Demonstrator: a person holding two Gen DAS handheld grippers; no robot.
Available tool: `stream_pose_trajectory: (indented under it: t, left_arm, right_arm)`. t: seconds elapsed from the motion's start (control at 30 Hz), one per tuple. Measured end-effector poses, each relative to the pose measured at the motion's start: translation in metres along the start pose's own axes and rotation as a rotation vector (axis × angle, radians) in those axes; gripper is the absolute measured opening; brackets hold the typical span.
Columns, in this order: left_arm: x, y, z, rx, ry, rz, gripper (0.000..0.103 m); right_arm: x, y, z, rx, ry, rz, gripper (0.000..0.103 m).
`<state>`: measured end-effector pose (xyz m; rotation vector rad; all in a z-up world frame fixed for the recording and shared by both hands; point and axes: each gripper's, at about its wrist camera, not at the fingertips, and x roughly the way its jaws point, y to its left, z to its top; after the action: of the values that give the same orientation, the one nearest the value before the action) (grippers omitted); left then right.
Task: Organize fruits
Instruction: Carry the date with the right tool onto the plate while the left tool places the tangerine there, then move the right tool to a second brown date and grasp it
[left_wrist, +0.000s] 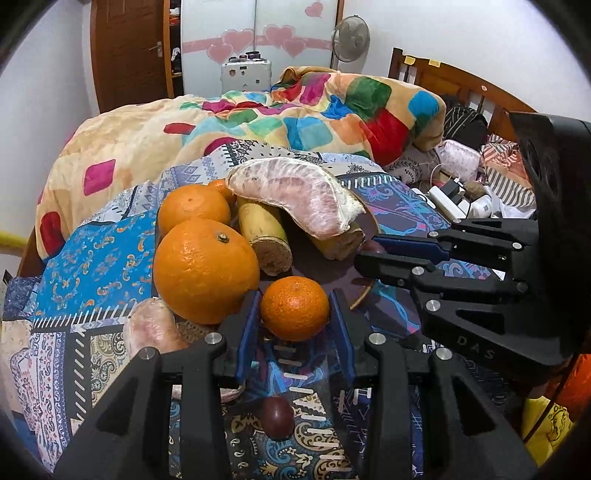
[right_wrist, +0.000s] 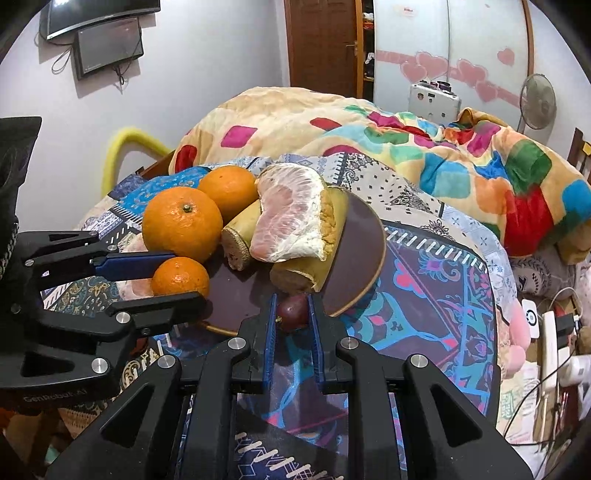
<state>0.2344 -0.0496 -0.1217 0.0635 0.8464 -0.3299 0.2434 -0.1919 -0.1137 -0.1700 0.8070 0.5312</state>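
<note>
A dark round plate (right_wrist: 362, 236) on the patterned bedspread holds two large oranges (left_wrist: 205, 269) (right_wrist: 229, 188), two bamboo-like stalks (left_wrist: 264, 232) and a peeled pomelo piece (left_wrist: 306, 195). My left gripper (left_wrist: 294, 308) is shut on a small tangerine (left_wrist: 294, 308) at the plate's near edge; it also shows in the right wrist view (right_wrist: 180, 277). My right gripper (right_wrist: 292, 314) is shut on a dark purple passion fruit (right_wrist: 293, 314) at the plate's rim. Another passion fruit (left_wrist: 277, 417) lies on the bedspread under my left gripper. A second pomelo piece (left_wrist: 151, 328) lies left of the plate.
A colourful quilt (left_wrist: 295, 110) is heaped behind the plate. Chargers and cables (left_wrist: 454, 199) lie at the right by the wooden headboard (left_wrist: 461, 81). A fan (left_wrist: 350, 37) and wardrobe stand behind the bed.
</note>
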Motion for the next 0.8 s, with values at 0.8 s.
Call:
stream_pose_trajectory:
  t: [0.8]
  left_arm:
    - [-0.077, 0.029, -0.017, -0.056, -0.092, 0.111, 0.06]
  right_arm:
    - [-0.04, 0.01, 0.005, 0.007, -0.07, 0.005, 0.03]
